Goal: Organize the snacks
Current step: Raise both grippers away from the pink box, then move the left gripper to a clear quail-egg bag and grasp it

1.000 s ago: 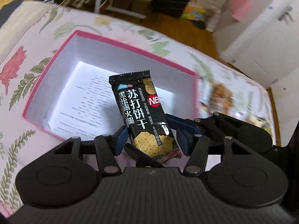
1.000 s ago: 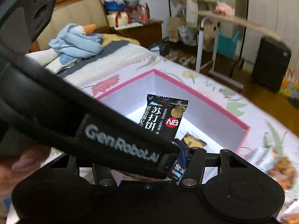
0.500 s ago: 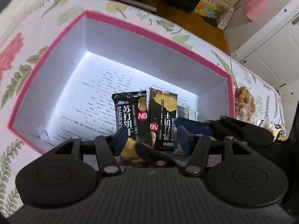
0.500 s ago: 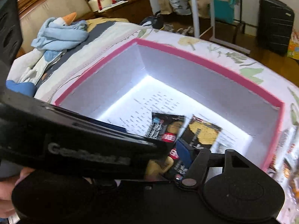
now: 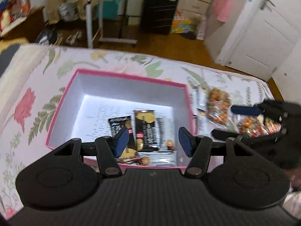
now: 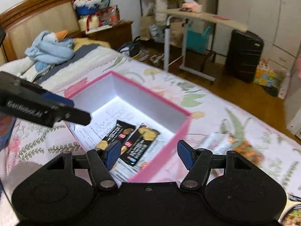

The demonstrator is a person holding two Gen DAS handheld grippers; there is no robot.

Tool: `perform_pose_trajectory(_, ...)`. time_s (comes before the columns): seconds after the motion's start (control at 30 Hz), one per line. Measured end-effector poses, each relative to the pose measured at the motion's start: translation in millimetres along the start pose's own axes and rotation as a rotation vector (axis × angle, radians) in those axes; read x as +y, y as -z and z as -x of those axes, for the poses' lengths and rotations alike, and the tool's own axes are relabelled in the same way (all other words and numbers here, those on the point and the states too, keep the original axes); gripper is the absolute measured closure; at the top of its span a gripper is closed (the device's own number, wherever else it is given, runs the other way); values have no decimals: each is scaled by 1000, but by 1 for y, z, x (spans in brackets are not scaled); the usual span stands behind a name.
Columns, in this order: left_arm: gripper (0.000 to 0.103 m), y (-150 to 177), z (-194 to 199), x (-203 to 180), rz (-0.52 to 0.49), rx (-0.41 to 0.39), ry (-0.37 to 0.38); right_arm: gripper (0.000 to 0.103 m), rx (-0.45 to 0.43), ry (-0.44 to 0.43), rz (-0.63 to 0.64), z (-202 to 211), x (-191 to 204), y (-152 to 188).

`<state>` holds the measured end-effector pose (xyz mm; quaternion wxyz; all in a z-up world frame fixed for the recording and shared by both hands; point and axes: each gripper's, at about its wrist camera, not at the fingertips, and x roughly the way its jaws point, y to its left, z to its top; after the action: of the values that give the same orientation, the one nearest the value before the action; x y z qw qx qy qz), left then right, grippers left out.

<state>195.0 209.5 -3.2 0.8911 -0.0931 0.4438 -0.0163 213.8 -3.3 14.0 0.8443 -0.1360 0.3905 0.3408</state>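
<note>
A pink-rimmed box [image 5: 131, 77] [image 6: 150, 96] with white walls sits on the floral bedspread. Two black cracker packets lie side by side on its floor, one on the left [image 5: 120, 125] [image 6: 120, 131] and one beside it [image 5: 145, 126] [image 6: 143, 141]. More packets [image 5: 161, 156] lie at the box's near end. My left gripper [image 5: 153, 141] is open and empty above the box's near edge. My right gripper [image 6: 149, 153] is open and empty over the box's near right corner. It shows in the left wrist view [image 5: 242, 121] over bags of orange snacks [image 5: 218, 101].
Loose snack bags [image 6: 242, 148] lie on the bedspread right of the box. A blue cloth heap [image 6: 49, 47] lies by the wooden headboard. Past the bed's far edge stand a white rolling table [image 6: 188, 37] and a black suitcase [image 5: 160, 13].
My left gripper let go of the black cracker packet, which now lies in the box, then opened wide and drew back upward. My right gripper swung right, toward the loose snacks.
</note>
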Motion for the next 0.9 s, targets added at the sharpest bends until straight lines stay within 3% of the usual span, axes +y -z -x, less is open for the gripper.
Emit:
perform_pose_trajectory(0.23, 41, 7, 19, -61, -152, 4, 50, 32, 24, 14, -110, 68, -48, 17)
perform_pose_trajectory(0.5, 40, 34, -13, -135, -272, 85, 167, 31, 42, 76, -162, 103, -102, 75)
perform_pose_trajectory(0.7, 40, 47, -60, -175, -252, 147, 253, 31, 67, 132, -172, 90, -142, 120)
perform_pose_trajectory(0.83, 42, 53, -93, -200, -176, 118, 293, 30, 57, 161, -114, 71, -164, 147)
perform_pose_trajectory(0.9, 42, 55, -109, -215, -163, 93, 323, 25, 29, 127, -53, 63, -172, 162)
